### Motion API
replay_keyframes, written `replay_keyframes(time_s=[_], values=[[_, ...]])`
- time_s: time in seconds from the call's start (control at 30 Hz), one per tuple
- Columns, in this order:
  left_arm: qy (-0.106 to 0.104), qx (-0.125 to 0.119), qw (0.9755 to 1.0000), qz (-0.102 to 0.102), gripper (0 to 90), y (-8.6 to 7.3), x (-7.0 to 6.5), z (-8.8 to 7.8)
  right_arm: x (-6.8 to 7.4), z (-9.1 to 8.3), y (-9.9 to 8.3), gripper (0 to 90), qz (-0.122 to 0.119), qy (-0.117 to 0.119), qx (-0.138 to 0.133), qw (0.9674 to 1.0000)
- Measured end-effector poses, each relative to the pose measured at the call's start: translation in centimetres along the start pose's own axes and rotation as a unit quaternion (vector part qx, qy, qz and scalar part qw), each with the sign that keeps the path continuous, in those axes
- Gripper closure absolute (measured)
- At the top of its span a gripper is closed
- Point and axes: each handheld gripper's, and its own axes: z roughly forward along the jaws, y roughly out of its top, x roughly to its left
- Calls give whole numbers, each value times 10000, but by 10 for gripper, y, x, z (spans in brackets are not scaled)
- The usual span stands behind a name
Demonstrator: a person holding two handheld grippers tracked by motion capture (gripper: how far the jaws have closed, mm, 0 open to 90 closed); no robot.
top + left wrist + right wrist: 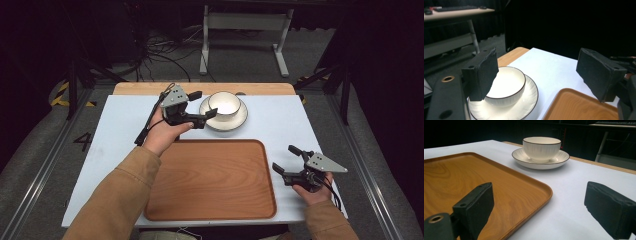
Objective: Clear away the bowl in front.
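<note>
Hovering left gripper (204, 107) fingers wide, empty, at bowl (223, 103) rim; right gripper (286, 160) fingers wide, empty.

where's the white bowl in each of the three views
High view: the bowl sits on its plate at upper centre, just right of the left gripper.
Left gripper view: lower left, partly behind the left jaw.
Right gripper view: top centre, beyond the tray.
Shared landmark: the wooden tray, nearest the bowl at its far edge.
</note>
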Motion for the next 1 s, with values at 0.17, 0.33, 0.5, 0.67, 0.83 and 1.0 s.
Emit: replay_keyframes(time_s=[0.17, 0.33, 0.5, 0.67, 0.83, 1.0], values=[[-5, -37, 10000, -5, 197, 0, 1, 10, 0, 0, 0, 96, 14, -2, -8, 10000], [-57, -68, 9999, 126, 185, 4, 3, 21, 0, 0, 0, 96, 30, 3, -4, 10000], [-75, 20, 9999, -99, 213, 9, 6, 31, 0, 0, 0, 96, 33, 14, 5, 10000], [-75, 116, 9998, -167, 243, 11, 11, 40, -1, 0, 0, 96, 36, 24, 5, 10000], [-89, 347, 9994, 12, 228, 12, 13, 51, -1, 0, 0, 96, 38, 36, 2, 10000], [-103, 457, 9986, 257, 187, 15, 12, 60, -1, 0, 0, 96, 44, 46, 0, 10000]])
